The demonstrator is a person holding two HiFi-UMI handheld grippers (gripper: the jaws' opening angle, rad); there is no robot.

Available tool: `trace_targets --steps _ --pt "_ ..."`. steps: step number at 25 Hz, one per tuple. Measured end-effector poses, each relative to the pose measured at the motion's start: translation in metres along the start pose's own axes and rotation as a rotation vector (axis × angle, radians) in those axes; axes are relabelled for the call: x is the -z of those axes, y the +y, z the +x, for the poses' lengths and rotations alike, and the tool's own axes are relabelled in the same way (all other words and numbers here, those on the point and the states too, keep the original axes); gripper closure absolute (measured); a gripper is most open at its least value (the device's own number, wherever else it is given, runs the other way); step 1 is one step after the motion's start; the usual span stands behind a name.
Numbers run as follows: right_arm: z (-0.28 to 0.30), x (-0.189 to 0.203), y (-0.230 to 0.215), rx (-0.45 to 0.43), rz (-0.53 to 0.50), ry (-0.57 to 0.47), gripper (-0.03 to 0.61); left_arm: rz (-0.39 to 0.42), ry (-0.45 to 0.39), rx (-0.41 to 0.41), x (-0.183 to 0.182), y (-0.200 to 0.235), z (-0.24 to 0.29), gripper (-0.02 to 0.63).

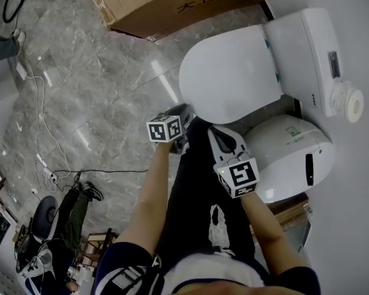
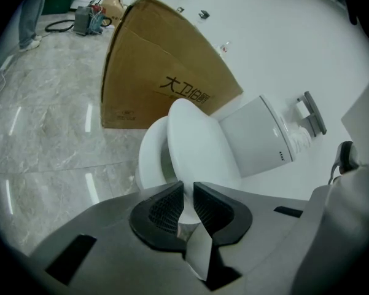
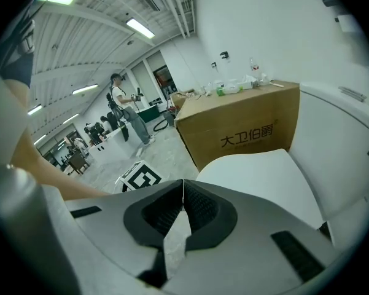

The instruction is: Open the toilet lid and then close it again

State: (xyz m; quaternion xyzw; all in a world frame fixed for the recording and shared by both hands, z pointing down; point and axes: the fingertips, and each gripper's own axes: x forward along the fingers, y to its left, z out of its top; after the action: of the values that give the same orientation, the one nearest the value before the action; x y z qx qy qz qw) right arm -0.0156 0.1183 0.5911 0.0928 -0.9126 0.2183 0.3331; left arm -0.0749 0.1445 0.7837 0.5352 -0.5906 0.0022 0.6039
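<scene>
- The left tongs [image 2: 188, 192] are clamped on the front edge of the toilet lid [image 2: 199, 143]: the white rim sits in the narrow gap between the two ribbed pads [image 2: 166, 206]
- In the head view these left tongs [image 1: 185, 110] meet the lid at its near, rounded end, with the marker cube [image 1: 164, 128] on their back facing up
- The right tongs [image 3: 183, 189] are pressed together, pad against pad, with nothing between them
- In the head view the right tongs [image 1: 216, 133] point towards the lid's front edge and hang near it, just beside the left pair; no view shows them touching it
- The toilet lid [image 1: 233, 72] is tilted up at its front, so that the left gripper view shows the bowl [image 2: 148, 158] and a dark gap under the lid's left side
- Behind the lid's hinge end stands the white tank [image 1: 307, 54]
- A white domed bin [image 1: 288, 155] with a dark slot stands just beside the toilet, on the right tongs' side
- A brown cardboard box [image 1: 172, 2] with printed characters stands on the floor beyond the toilet
- The grey marbled floor [image 1: 80, 91] carries loose white cables [image 1: 43, 134] well apart from the toilet
- Far off in the right gripper view a person [image 3: 126, 112] stands in a long hall
</scene>
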Motion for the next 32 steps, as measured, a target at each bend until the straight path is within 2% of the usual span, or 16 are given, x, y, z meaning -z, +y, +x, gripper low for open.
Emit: trace_targets --steps 7,11,14,17,18,19,20,24,32 --pt "-0.009 -0.014 0.009 -0.010 -0.028 0.002 0.569 0.032 -0.006 0.000 -0.010 -0.027 -0.019 0.558" --pt "-0.004 -0.006 0.008 -0.018 -0.100 0.049 0.569 0.038 -0.006 0.004 -0.013 -0.039 -0.024 0.558" --pt "0.006 0.006 0.008 -0.021 -0.138 0.097 0.568 0.045 -0.008 0.006 -0.015 -0.044 -0.026 0.558" --pt "0.022 0.024 0.003 0.024 -0.214 0.152 0.566 0.047 -0.014 0.016 -0.017 -0.046 -0.028 0.558" --pt "0.029 0.032 0.000 0.045 -0.254 0.183 0.549 0.046 -0.017 0.019 -0.018 -0.047 -0.028 0.558" --pt "0.037 0.043 -0.003 0.065 -0.291 0.220 0.470 0.047 -0.018 0.020 -0.018 -0.047 -0.028 0.558" --pt "0.044 0.055 -0.006 0.083 -0.324 0.256 0.434 0.049 -0.018 0.019 -0.018 -0.048 -0.028 0.558" --pt "0.066 0.089 -0.016 0.133 -0.414 0.355 0.434 0.062 -0.006 0.017 -0.018 -0.050 -0.030 0.558" --pt "0.085 0.109 -0.026 0.171 -0.472 0.451 0.434 0.067 0.001 0.024 -0.019 -0.053 -0.032 0.558"
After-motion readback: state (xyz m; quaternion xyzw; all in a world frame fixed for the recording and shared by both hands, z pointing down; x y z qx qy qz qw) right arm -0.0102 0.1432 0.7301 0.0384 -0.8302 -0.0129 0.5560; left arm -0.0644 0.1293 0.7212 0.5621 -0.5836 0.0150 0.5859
